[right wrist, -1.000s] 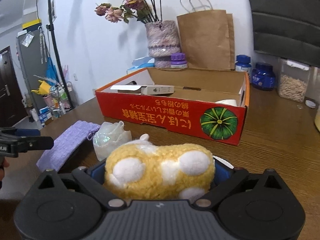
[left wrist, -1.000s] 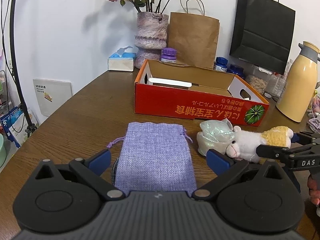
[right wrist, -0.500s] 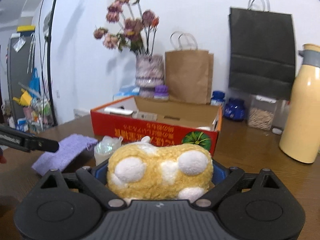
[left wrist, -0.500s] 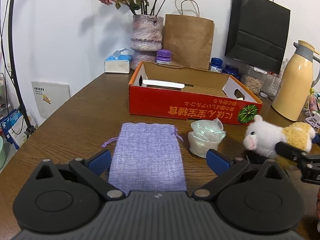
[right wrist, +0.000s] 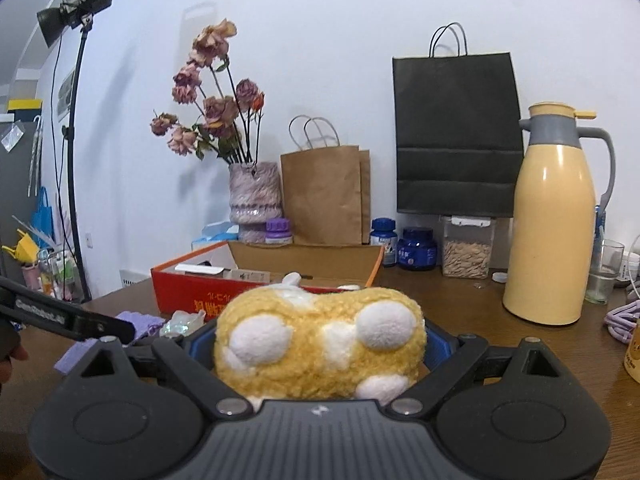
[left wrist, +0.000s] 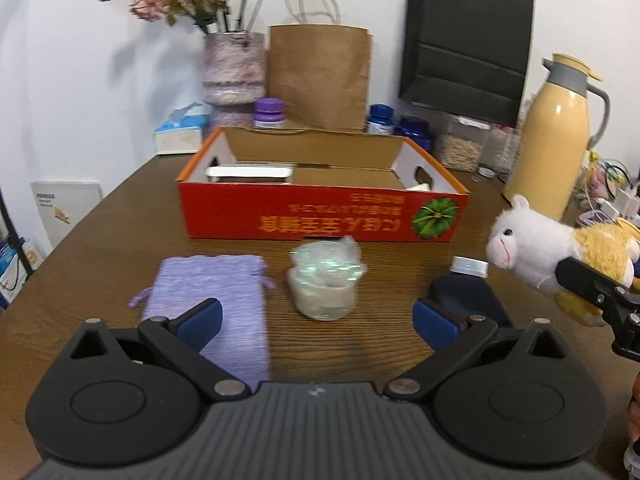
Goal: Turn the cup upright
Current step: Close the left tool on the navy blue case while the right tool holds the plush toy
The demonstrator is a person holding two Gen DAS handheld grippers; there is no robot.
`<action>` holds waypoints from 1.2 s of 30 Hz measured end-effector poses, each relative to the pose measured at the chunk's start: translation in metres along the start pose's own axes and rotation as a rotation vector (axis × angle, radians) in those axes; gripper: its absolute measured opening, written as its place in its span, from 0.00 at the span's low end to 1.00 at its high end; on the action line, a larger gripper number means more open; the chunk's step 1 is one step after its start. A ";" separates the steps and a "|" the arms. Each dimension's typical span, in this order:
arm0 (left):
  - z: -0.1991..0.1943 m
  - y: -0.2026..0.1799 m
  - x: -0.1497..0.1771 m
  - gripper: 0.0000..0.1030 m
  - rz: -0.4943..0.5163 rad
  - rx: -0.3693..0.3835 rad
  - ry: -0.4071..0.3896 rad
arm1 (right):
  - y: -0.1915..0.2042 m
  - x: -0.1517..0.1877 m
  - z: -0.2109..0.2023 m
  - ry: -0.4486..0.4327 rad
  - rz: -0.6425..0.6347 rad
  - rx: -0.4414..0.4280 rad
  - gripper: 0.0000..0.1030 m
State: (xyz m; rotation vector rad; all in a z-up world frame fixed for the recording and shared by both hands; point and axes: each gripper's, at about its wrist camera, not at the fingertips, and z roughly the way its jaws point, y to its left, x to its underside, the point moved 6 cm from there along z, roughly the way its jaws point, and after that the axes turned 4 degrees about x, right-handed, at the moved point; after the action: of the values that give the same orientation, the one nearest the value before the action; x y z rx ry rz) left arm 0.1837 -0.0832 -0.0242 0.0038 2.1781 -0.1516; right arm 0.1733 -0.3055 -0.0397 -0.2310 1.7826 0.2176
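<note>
Right gripper (right wrist: pixel 320 344) clamps yellow-and-white plush toy (right wrist: pixel 320 344); left gripper (left wrist: pixel 316 312) wide, empty. Risk: iridescent plastic cup (left wrist: pixel 326 280) on desk (left wrist: pixel 120 240) looks flimsy, could crush or skid.

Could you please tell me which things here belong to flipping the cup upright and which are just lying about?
Job: cup, open left tool, right tool gripping the plush toy.
Lying about: purple pouch, red box, thermos, vase, brown paper bag.

The wooden table (left wrist: pixel 120 216) bears red box (left wrist: pixel 320 216), purple pouch (left wrist: pixel 212 292), cup (left wrist: pixel 326 286), thermos (left wrist: pixel 556 144).
</note>
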 end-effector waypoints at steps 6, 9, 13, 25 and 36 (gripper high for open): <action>0.016 -0.034 -0.002 1.00 0.037 0.037 0.035 | -0.012 -0.003 -0.011 -0.033 -0.005 0.014 0.92; 0.026 -0.051 0.000 1.00 0.045 0.061 0.069 | -0.025 -0.004 -0.015 -0.041 0.004 0.039 0.92; 0.041 -0.073 0.003 1.00 0.066 0.085 0.103 | -0.043 -0.003 -0.021 -0.047 0.017 0.071 0.92; 0.089 -0.118 0.024 1.00 0.090 0.053 0.221 | -0.073 0.002 -0.030 -0.053 0.028 0.112 0.92; 0.102 -0.122 0.033 1.00 0.089 -0.005 0.211 | -0.070 0.003 -0.032 -0.065 0.023 0.107 0.92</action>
State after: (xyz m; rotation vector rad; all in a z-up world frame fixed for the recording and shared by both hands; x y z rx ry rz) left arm 0.2407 -0.2177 -0.0961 0.1188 2.3844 -0.0991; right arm 0.1615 -0.3818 -0.0370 -0.1255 1.7273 0.1439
